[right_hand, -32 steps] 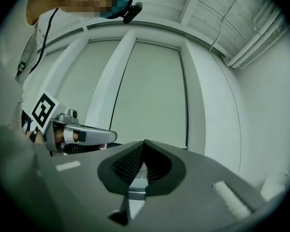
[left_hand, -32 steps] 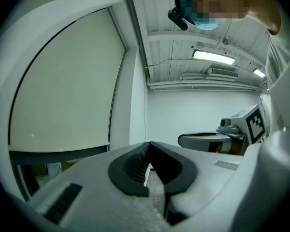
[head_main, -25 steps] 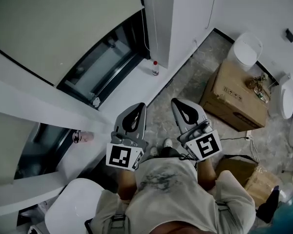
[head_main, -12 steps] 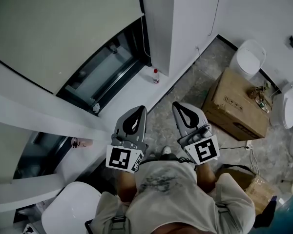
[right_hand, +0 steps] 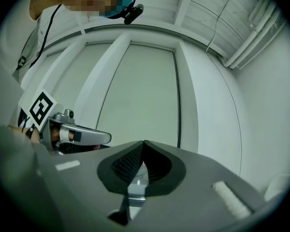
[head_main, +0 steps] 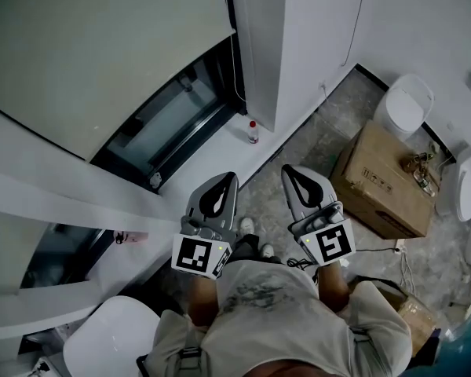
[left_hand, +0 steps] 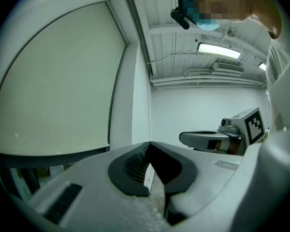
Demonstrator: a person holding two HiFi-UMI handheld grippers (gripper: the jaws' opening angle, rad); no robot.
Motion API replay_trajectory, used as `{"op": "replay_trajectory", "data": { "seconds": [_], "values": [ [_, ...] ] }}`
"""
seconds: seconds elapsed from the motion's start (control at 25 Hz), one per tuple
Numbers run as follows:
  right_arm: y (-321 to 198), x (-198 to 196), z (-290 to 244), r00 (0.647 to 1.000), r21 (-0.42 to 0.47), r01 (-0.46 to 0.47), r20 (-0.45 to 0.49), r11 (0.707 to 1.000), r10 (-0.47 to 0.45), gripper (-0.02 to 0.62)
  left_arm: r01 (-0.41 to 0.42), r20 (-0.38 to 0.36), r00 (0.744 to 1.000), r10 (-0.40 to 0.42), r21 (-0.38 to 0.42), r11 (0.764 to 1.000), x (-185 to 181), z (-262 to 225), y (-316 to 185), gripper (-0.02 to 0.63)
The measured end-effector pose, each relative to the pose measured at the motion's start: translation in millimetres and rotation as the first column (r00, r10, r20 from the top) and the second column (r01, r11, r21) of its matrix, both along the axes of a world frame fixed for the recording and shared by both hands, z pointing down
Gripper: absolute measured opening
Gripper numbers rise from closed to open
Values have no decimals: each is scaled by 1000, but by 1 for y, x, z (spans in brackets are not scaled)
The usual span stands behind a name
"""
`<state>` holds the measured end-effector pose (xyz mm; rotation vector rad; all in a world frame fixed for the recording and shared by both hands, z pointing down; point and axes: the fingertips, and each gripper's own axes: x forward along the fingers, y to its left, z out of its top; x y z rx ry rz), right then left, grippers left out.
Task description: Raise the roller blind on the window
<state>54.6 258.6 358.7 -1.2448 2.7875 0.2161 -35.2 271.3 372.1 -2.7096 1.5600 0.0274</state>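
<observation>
left gripper (head_main: pixel 227 178) and right gripper (head_main: pixel 287 170) side by side, both with jaws closed tip to tip on nothing; roller blind (head_main: pixel 102 45) covers most of the window (head_main: pixel 175 115), ahead-left of them.

The blind (head_main: pixel 102 45) is hung ahead-left of the left claw (head_main: pixel 228 177); a bottle (head_main: pixel 253 131) is stood on the sill (head_main: pixel 212 154) ahead; a box (head_main: pixel 385 183) is set right of the right claw (head_main: pixel 286 170)
</observation>
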Motion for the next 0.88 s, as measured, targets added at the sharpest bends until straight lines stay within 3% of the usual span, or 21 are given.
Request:
{"op": "replay_trajectory", "data": {
  "seconds": [0.16, 0.36, 0.88],
  "values": [
    [-21, -6, 7, 999, -8, -5, -37, 1000, 5, 9, -7, -6, 1000, 7, 6, 1000, -5, 2, -23, 6],
    [-54, -16, -4, 1000, 32, -23, -18, 999, 24, 9, -25, 0, 1000, 25, 11, 1000, -9, 3, -59, 6],
    [-120, -42, 5, 995, -32, -96, -39, 995, 95, 9, -75, -25, 997, 75, -10, 997, -42, 2, -131, 6]
  ]
}}
